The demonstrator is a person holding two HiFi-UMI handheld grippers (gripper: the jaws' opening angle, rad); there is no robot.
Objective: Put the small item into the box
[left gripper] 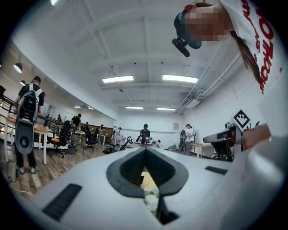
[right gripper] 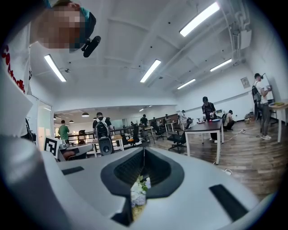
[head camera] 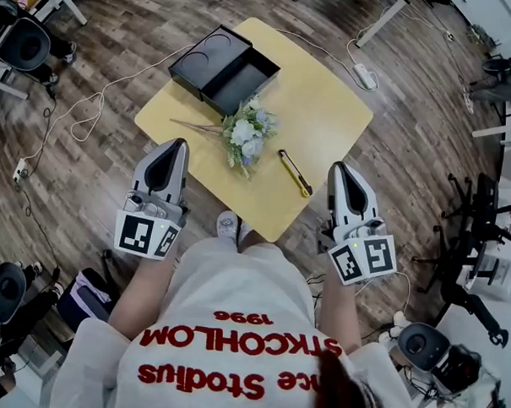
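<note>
A black box lies open at the far left corner of the yellow table, its lid beside it. A bunch of white and pale blue flowers rests mid-table. To its right lies a slim yellow item, like a utility knife. My left gripper hovers off the table's near left edge, shut and holding nothing. My right gripper hangs off the near right edge, also shut and holding nothing. Both point level at the room, with the flowers glimpsed through the gap behind the closed jaws.
White cables trail over the wooden floor left of the table, and a power strip lies to the right. Office chairs and equipment stand around the edges. Several people stand far off in the gripper views.
</note>
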